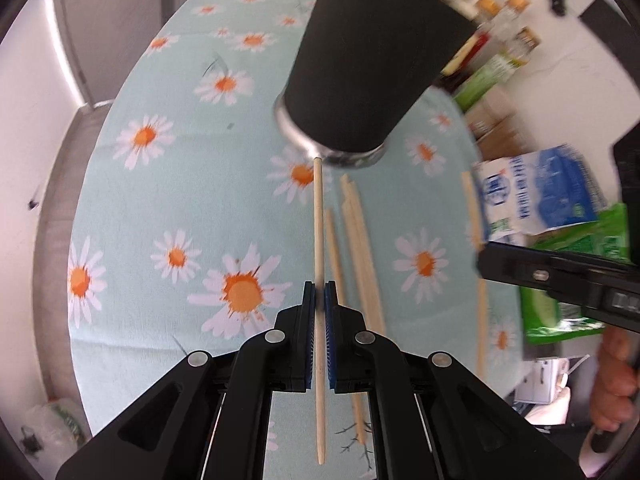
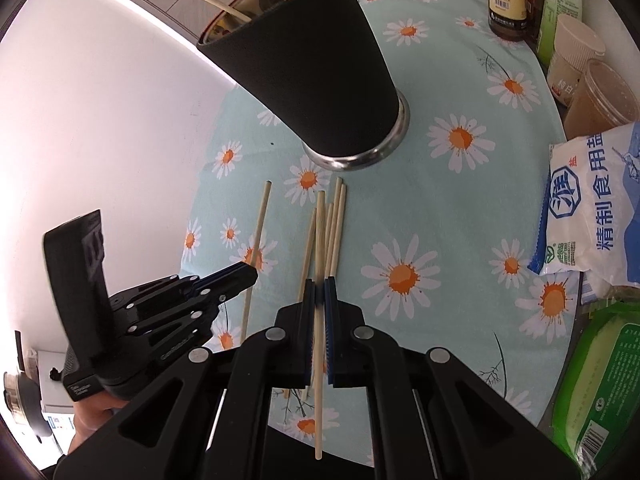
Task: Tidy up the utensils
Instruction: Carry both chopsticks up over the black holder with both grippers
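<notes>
Both tongs are clamped, each on one wooden chopstick. In the left wrist view the left tongs [image 1: 319,294] pinch a chopstick [image 1: 319,240] whose long axis runs straight along the fingers toward 12 o'clock, its far tip ending just at the steel foot of the black holder cup [image 1: 372,64]; the tail sticks out behind the pads toward 6 o'clock. In the right wrist view the right tongs [image 2: 319,292] grip a second chopstick [image 2: 319,236] the same way, pointing to 12 o'clock at the cup, whose foot lies a little farther off. The cup stands on the daisy-print surface [image 2: 440,208], and its open mouth (already holding at least one pale stick, with another pale shape behind it) is at the far, high end, past 12 o'clock from both tongs. So the sticks point at the base, not the opening; I judge the coming move must raise each one and tip it upright to enter from above. The left stick looks nearer the cup. Loose chopsticks [image 2: 334,224] lie beneath the right tongs, parallel, around 12 to 1 o'clock, and one single stick [image 2: 256,248] lies by the left tongs, at 10 o'clock in the right view.
</notes>
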